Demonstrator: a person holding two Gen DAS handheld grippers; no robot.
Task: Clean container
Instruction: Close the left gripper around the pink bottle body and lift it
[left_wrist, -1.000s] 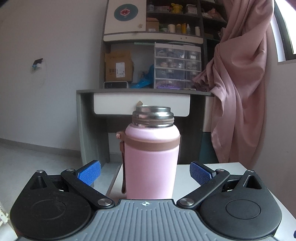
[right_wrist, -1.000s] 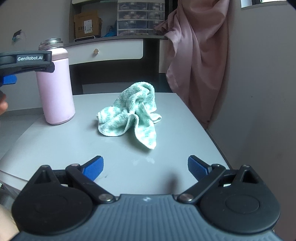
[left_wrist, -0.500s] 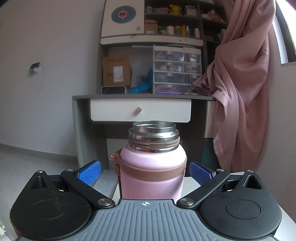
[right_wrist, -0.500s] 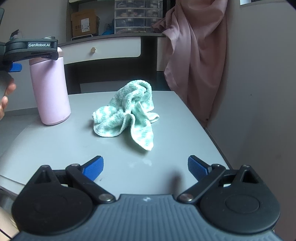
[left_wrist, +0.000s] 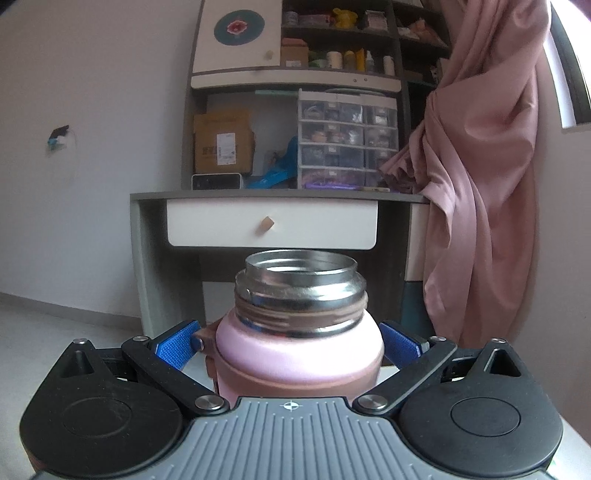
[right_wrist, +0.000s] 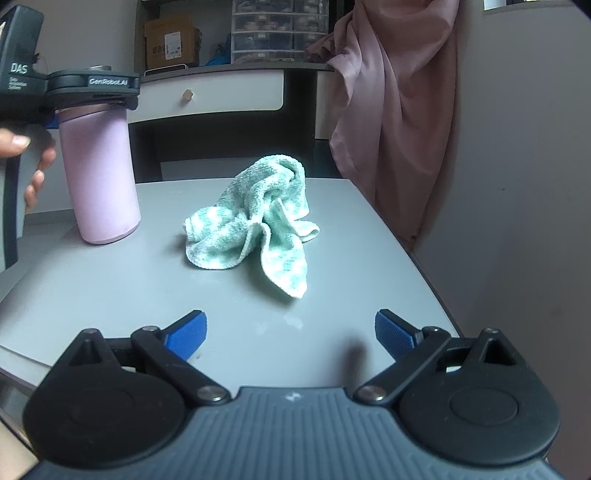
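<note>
Closing around the pink bottle (left_wrist: 299, 354), the left gripper (left_wrist: 291, 341) had its blue fingers (left_wrist: 173, 345) on either side of the bottle's shoulder, low in the middle of the left wrist view. The fingers were wide apart and coming together, but they did not seem to press on the bottle yet. The bottle stood upright on the grey surface (right_wrist: 110, 288), at the left of the right wrist view, and its silver mouth (left_wrist: 301, 273) had no lid on it. A hand (right_wrist: 33, 166) held the left gripper's handle at the left edge of that view.

The right gripper (right_wrist: 290, 332) hung low over the surface with its fingers spread wide and nothing between them. The green and white cloth (right_wrist: 258, 229) lay crumpled in the middle of the picture, just beside the bottle but not touching it, and well ahead of the right gripper.

The cleaning looked like it had barely begun. The bottle was open and nearly caught. The cloth had not been picked up, and no wiping had been done.
</note>
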